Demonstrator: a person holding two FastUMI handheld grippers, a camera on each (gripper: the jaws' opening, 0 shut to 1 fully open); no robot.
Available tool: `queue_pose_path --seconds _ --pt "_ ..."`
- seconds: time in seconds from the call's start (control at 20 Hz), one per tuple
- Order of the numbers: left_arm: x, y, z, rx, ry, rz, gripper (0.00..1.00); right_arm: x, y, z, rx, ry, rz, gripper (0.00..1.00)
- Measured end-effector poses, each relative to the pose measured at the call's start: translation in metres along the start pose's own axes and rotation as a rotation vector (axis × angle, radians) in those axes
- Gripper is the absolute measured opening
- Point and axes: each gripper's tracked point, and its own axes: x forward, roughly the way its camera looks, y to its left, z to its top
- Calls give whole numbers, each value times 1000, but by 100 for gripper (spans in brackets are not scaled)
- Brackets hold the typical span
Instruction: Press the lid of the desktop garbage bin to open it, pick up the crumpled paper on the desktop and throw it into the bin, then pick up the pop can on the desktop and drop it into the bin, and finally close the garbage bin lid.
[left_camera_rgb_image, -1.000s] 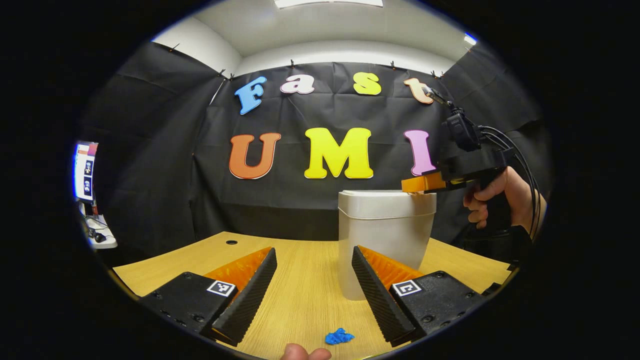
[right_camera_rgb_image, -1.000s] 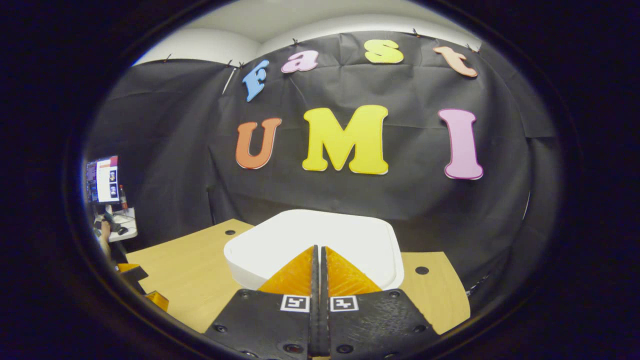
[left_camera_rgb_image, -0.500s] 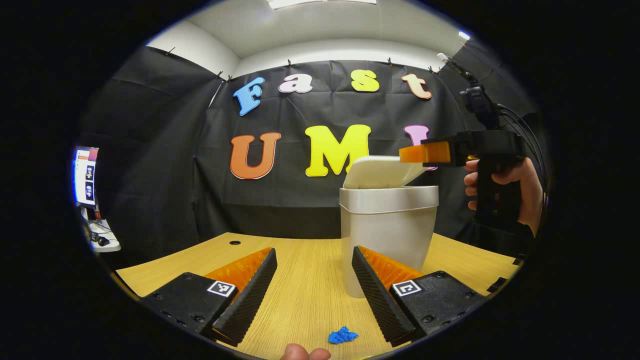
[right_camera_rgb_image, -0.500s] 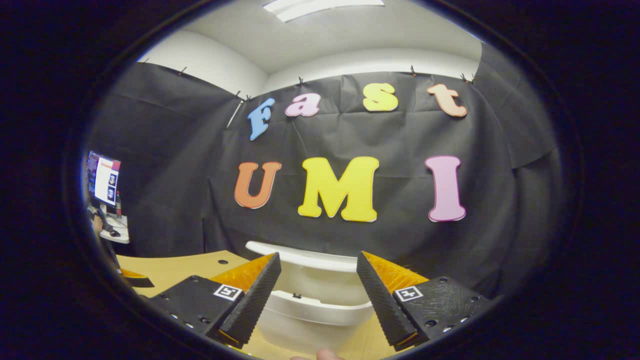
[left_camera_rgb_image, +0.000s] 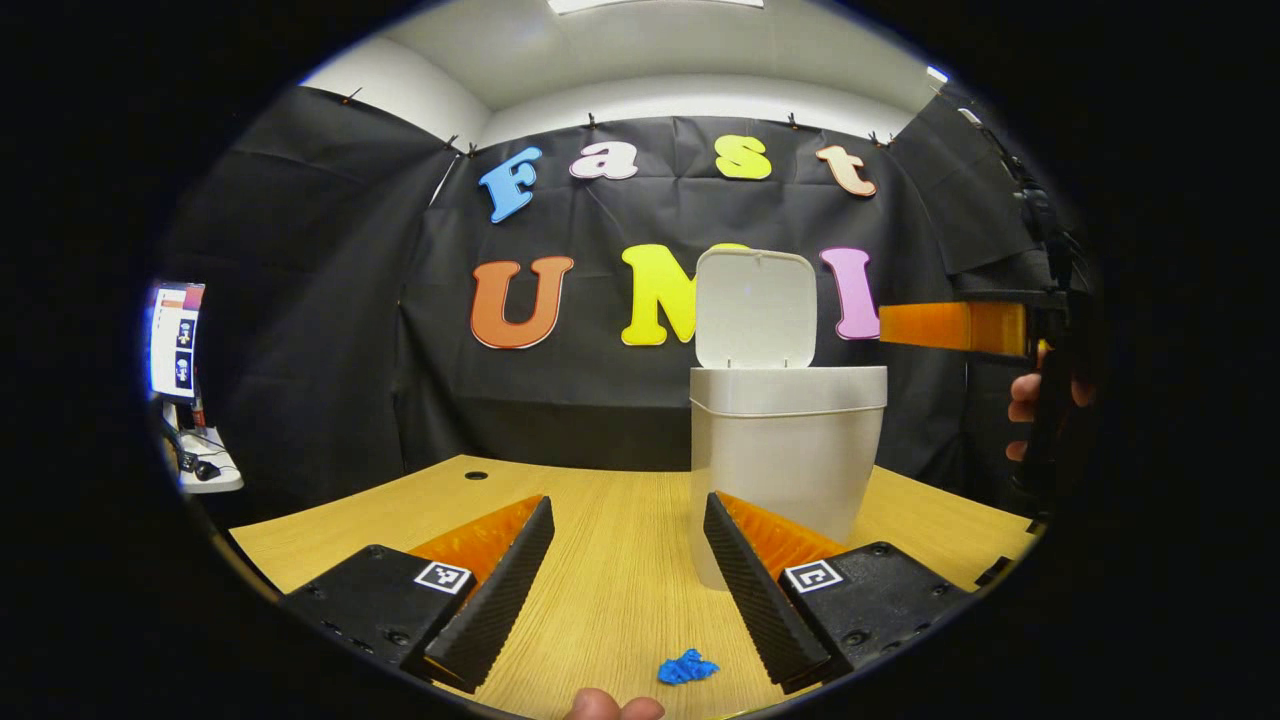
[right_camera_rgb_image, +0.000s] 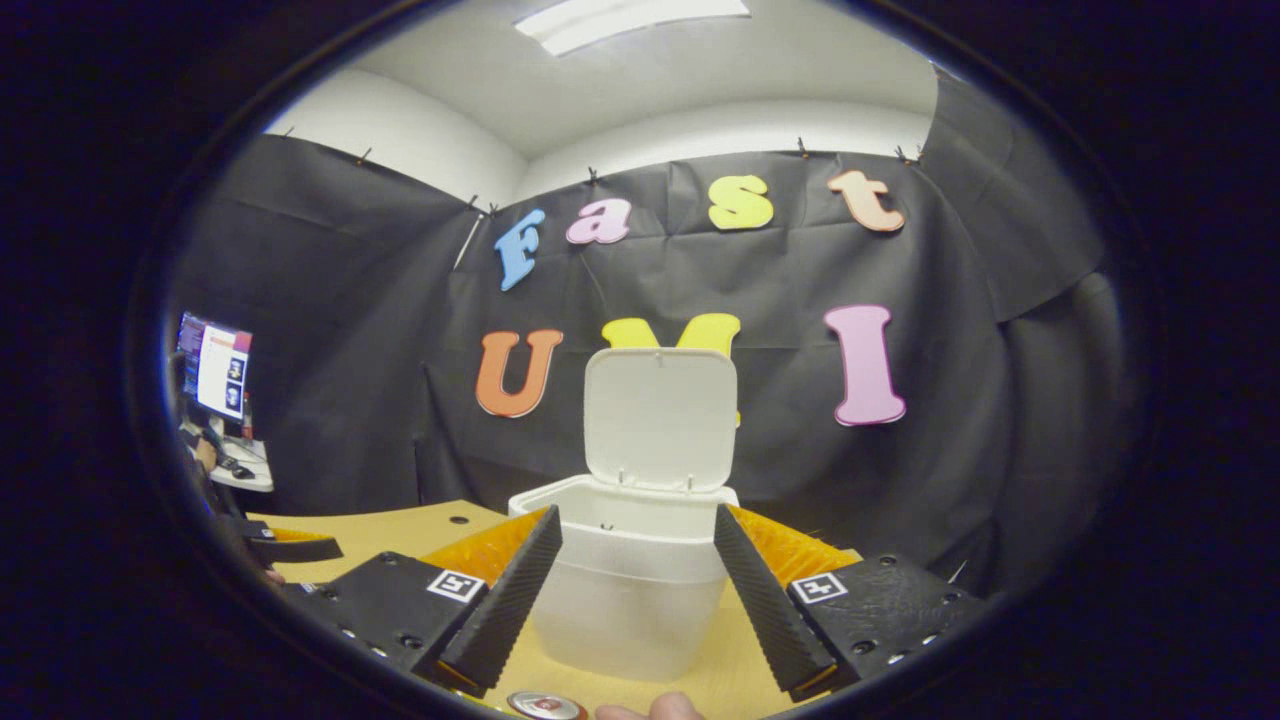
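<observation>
The garbage bin (left_camera_rgb_image: 787, 470) stands upright on the wooden table (left_camera_rgb_image: 610, 590), in front of the black cloth wall. Its lid (left_camera_rgb_image: 755, 308) is raised to vertical at the back edge of the bin, leaving the bin mouth uncovered.

Left claw (left_camera_rgb_image: 628, 590): wide apart, nothing between the fingers. It sits low over the table on the near side of the bin; in the left gripper view one of its fingers overlaps the lower part of the bin, and whether it touches the bin cannot be told.

Right claw (right_camera_rgb_image: 637, 600): wide apart, nothing between the fingers. In the right gripper view it faces the bin from the near side, with the bin body (right_camera_rgb_image: 630, 590) framed between the two fingers but not gripped. In the left gripper view this claw (left_camera_rgb_image: 950, 327) appears beside the bin at about lid height, held by a hand (left_camera_rgb_image: 1040, 395), clear of the lid.

Crumpled paper (left_camera_rgb_image: 686, 668): blue, lying on the table on the near side of the bin, between the left claw's fingers and closer to the camera than their tips.

Pop can (right_camera_rgb_image: 545, 706): only its top is visible, at the bottom edge of the right gripper view, on the near side of the bin.

A monitor (left_camera_rgb_image: 172, 342) stands well apart from the bin, beyond the table edge.
</observation>
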Motion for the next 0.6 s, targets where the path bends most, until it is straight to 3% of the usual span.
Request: queue_pose_path --seconds 0.35,0.6 --pt "-7 -1 -24 -2 55 -11 98 -24 -4 -37 35 54 -10 95" --pt "-11 -1 -64 -26 160 -29 98 -31 -5 -66 50 107 -10 95"
